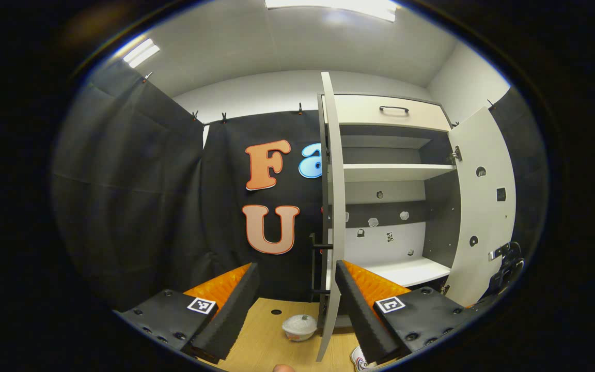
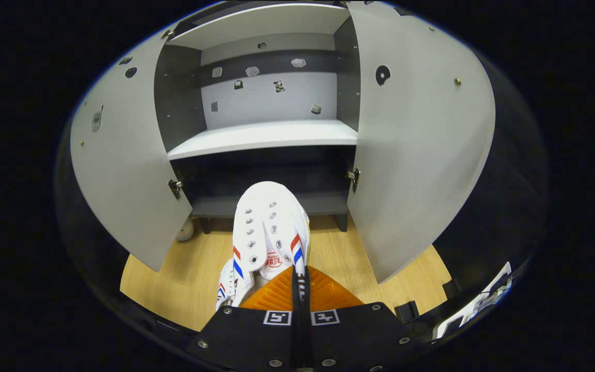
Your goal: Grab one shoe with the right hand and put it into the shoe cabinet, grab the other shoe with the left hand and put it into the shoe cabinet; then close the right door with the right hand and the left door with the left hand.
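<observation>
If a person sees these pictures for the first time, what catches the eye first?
First, the white canvas shoe with red and blue stripes, pinched in the right gripper over the wooden floor, toe toward the cabinet. Behind it the white shoe cabinet stands with both doors wide open. In the left gripper view, the left gripper is open and holds nothing.

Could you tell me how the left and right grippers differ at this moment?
The left gripper is open and holds nothing, while the right gripper is shut on the white shoe. The left gripper is beside the left door; the right gripper faces the cabinet's lower opening.
</observation>
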### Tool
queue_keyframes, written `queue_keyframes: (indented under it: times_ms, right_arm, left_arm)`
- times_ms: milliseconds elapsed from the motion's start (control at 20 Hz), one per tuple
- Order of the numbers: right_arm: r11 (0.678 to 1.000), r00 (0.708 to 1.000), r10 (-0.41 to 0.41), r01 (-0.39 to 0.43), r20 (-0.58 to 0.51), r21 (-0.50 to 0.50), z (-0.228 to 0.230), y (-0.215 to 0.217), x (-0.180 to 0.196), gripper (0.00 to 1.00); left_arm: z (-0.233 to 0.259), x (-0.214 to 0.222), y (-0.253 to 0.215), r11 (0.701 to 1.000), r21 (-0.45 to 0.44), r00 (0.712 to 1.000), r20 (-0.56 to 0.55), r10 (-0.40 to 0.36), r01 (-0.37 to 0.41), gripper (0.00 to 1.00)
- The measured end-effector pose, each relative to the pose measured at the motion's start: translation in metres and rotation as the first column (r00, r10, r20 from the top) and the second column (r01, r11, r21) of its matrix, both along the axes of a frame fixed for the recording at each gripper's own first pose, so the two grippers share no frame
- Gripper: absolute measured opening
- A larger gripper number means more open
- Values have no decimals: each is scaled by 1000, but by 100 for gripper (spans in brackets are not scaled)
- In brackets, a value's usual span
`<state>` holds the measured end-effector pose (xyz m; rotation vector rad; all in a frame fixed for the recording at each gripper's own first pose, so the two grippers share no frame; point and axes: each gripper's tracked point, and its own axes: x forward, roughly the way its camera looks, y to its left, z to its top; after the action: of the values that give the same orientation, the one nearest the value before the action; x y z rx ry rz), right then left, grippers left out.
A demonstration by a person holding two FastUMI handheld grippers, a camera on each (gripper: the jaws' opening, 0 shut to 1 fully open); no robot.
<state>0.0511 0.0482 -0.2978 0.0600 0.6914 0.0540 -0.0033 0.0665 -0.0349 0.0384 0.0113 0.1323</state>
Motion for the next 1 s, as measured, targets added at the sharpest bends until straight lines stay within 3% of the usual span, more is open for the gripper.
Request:
queue_keyframes:
  times_ms: [350,400,750,1000]
  right_arm:
    - [999,992,41,-44,120,24,86,22,54,0]
    - [999,990,41,-45,133,22,94,24,66,0]
    - [999,977,16,-25,211,37,141,40,157,0]
    - [999,978,-7,-2,207,45,144,46,228,0]
  left_arm:
    - [-1,0,13,1000,13,1000,10,23,-23,94]
    - [-3,-1,16,1000,12,1000,4,28,-28,99]
    - [-11,-4,39,996,28,997,-3,83,-83,99]
    - [-17,-3,59,992,28,992,-15,125,-124,96]
